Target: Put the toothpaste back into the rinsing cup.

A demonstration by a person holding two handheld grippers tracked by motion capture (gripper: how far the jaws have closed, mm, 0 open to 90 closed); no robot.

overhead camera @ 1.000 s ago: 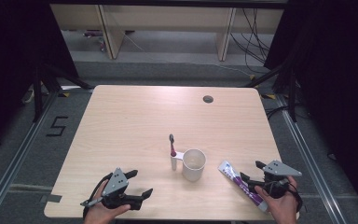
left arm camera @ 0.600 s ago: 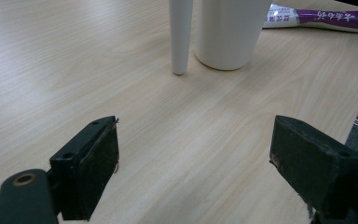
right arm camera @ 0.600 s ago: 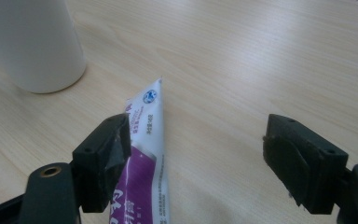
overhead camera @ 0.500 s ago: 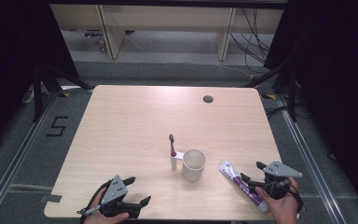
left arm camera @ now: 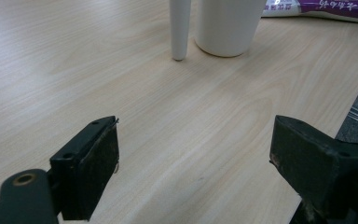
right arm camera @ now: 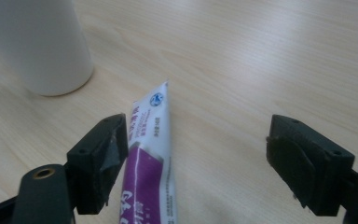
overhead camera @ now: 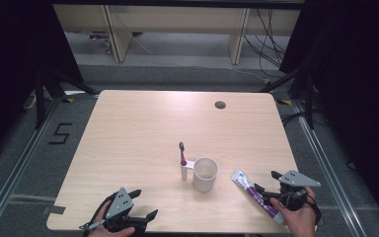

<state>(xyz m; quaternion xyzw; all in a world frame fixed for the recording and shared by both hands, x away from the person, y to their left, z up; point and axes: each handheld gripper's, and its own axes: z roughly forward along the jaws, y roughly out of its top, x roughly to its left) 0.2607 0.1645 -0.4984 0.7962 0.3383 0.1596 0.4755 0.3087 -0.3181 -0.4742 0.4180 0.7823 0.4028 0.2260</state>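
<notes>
A white cup stands near the table's front middle. A toothbrush with a white handle stands upright just left of it. To the right, a white and purple toothpaste tube lies flat. My left gripper is open at the front left edge, over bare wood. Its own view shows the cup and the brush handle well ahead. My right gripper is open around the tube's near end. The tube lies by the left jaw, and the cup stands beyond it.
The light wood table has a dark round cable hole at the back right. Its right edge runs close to my right hand. Wooden shelving legs and cables stand on the floor behind.
My left gripper has drawn back toward the table's front edge. The right gripper and the tube have barely moved.
</notes>
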